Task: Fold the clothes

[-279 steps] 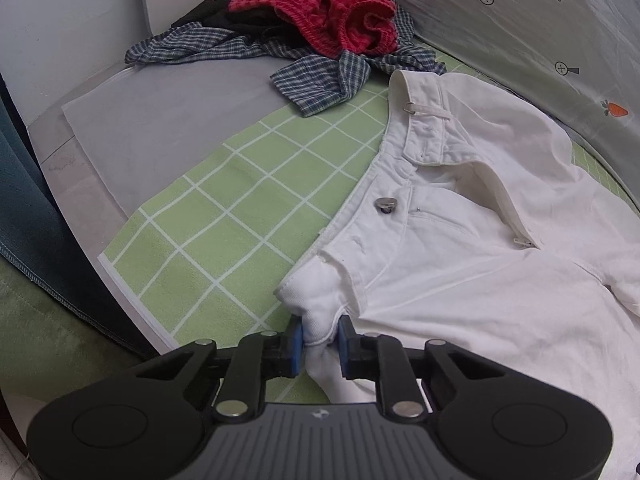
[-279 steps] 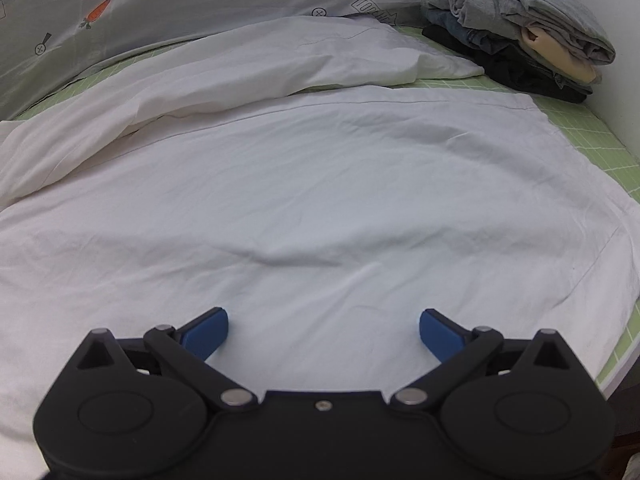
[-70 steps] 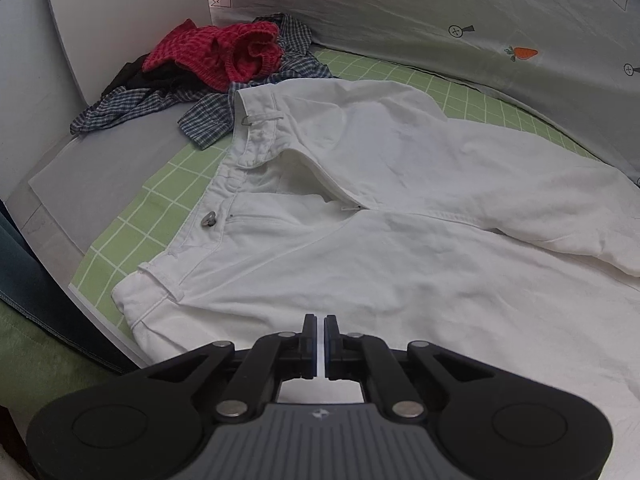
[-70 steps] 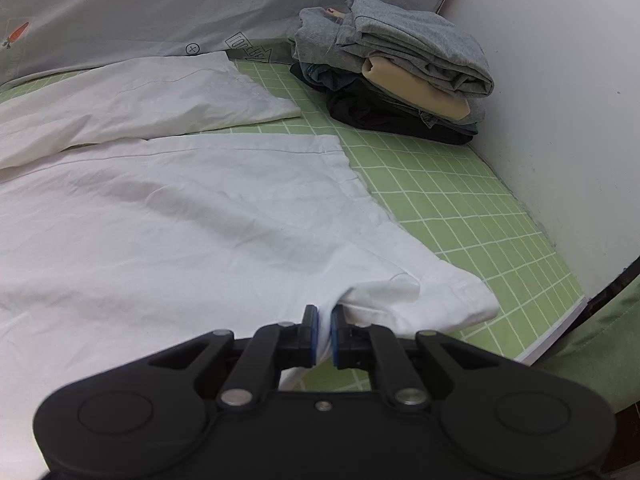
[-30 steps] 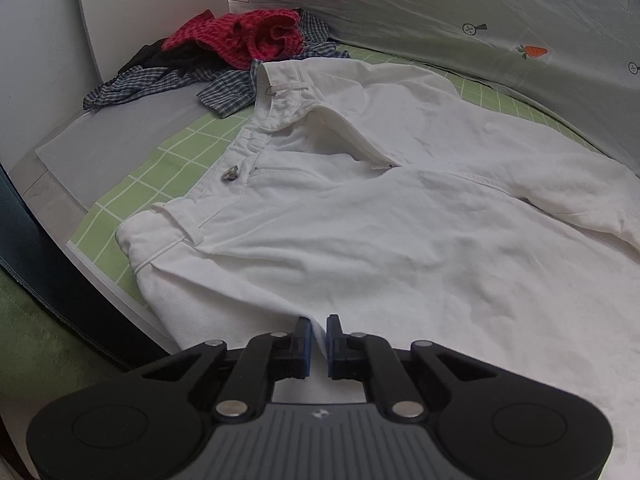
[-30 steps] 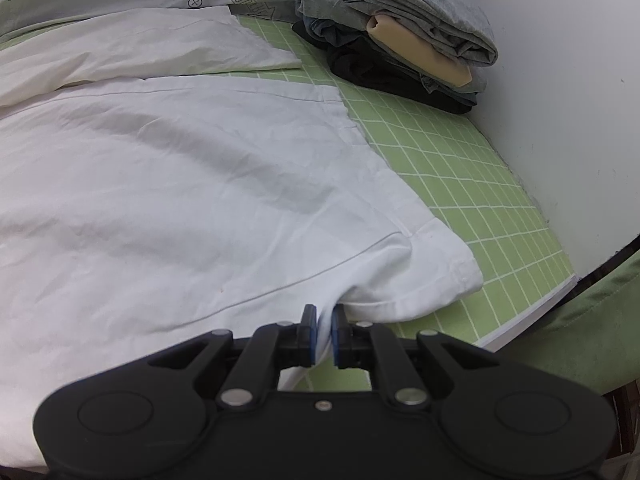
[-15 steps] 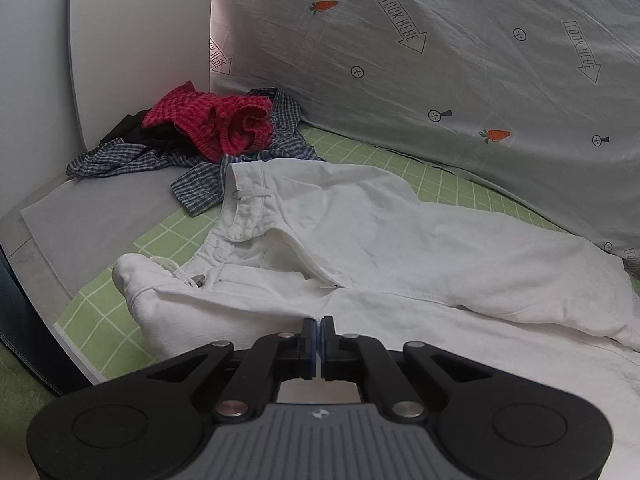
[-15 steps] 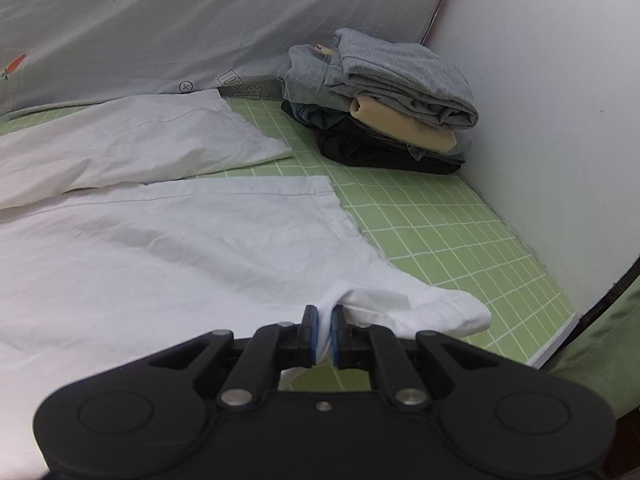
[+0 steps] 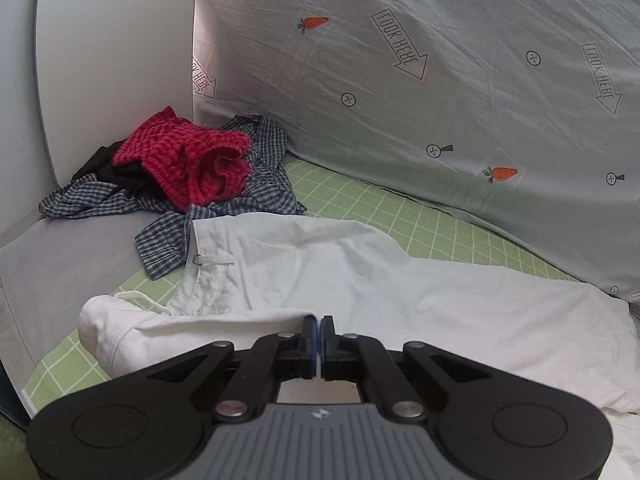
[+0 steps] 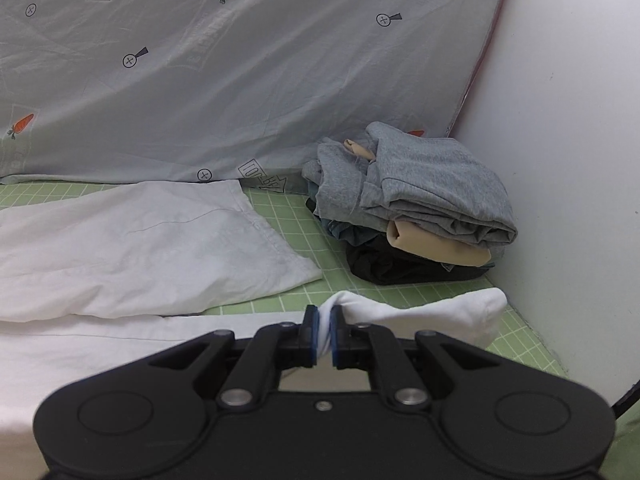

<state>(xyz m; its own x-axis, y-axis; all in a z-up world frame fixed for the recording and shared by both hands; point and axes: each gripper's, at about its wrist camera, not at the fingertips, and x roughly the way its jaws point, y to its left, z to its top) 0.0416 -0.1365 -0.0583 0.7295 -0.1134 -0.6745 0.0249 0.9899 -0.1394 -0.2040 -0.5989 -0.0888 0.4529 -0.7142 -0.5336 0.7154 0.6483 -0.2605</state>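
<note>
Left gripper (image 9: 319, 334) and right gripper (image 10: 325, 334) pinch near edge of white trousers (image 9: 360, 272), raised for lengthwise fold onto far leg.

My white trousers (image 9: 360, 280) are matt woven cloth, lightly creased. The green grid mat (image 9: 360, 200) looks smooth and faintly sheened. My left claw (image 9: 318, 338) is matt black plastic with shiny metal rivets; the red garment (image 9: 192, 160), upper left, is nubbly knit.
</note>
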